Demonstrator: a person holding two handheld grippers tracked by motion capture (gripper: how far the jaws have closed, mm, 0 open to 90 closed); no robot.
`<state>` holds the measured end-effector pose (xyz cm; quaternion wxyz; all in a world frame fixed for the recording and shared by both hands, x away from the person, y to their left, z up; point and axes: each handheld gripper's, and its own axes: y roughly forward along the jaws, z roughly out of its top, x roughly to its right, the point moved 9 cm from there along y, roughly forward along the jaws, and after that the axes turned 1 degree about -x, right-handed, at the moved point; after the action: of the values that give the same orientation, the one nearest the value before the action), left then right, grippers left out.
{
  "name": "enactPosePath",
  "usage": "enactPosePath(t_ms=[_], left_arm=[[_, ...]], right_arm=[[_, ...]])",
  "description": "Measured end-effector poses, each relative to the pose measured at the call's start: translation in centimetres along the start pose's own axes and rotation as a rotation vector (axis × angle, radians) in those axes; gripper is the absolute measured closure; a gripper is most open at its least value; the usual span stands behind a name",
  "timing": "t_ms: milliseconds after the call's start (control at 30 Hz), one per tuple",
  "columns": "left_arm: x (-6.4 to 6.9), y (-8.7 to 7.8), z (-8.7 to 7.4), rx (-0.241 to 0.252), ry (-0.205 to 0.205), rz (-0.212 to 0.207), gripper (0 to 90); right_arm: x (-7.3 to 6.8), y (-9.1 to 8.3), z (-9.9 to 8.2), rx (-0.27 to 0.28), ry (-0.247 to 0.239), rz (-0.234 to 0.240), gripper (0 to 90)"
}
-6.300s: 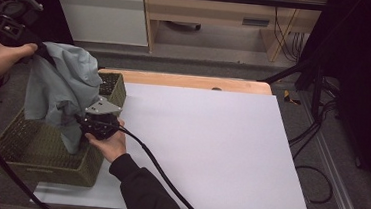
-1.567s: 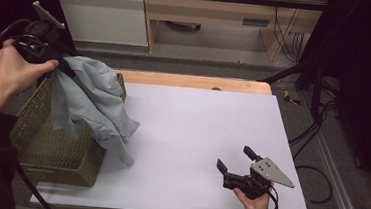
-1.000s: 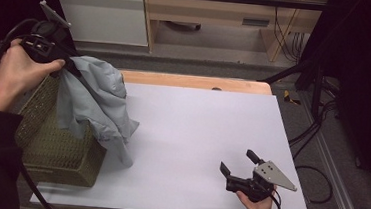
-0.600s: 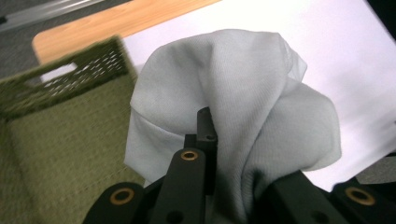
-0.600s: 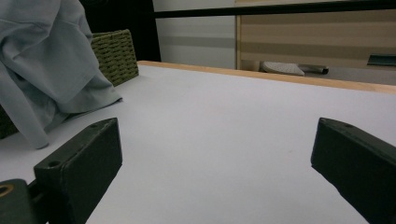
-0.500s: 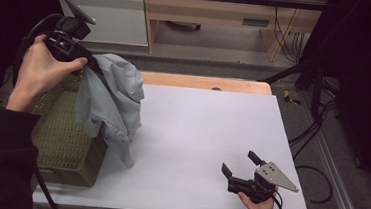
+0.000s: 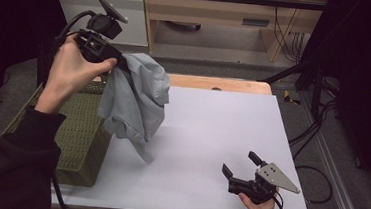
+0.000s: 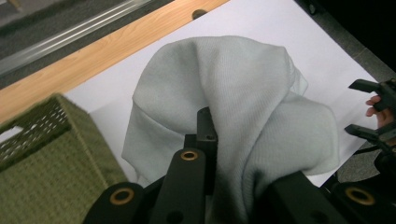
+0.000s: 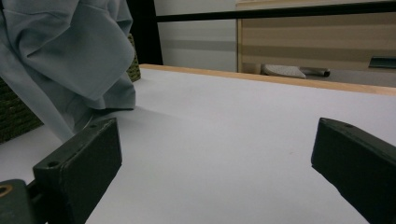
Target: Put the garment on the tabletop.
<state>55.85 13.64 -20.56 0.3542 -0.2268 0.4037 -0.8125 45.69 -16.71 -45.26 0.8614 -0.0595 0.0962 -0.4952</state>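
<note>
I have my left gripper (image 7: 119, 64) raised above the bench's (image 7: 211, 131) far-left corner, fingers clamped on the grey garment (image 7: 138, 101); it hangs beside the green basket (image 7: 78, 131), its lowest tip just at the white surface; my right gripper (image 7: 241, 171) rests at the near-right corner, fingers apart, holding nothing.

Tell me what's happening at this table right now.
A person works with a gripper in each hand. The left gripper is shut on a grey garment, held up so it hangs beside the green woven basket, its lower end just above the white table. The right gripper rests near the table's front right corner, jaws open and holding nothing.
</note>
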Motion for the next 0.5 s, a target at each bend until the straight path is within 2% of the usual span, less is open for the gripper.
enactPosePath(t_ms=[167, 267, 500], left_arm=[[1.7, 1.2, 1.2, 0.021, 0.031, -0.002, 84.9], [2.8, 1.9, 1.8, 0.016, 0.055, -0.001, 84.9], [5.6, 3.9, 2.9, 0.024, 0.1, -0.043, 84.9]], right_arm=[[0.0, 0.0, -0.1, -0.002, -0.009, 0.003, 1.8], [0.1, 0.0, -0.1, 0.003, -0.013, 0.002, 1.8], [-0.2, 0.0, -0.2, -0.01, -0.012, 0.008, 1.8]])
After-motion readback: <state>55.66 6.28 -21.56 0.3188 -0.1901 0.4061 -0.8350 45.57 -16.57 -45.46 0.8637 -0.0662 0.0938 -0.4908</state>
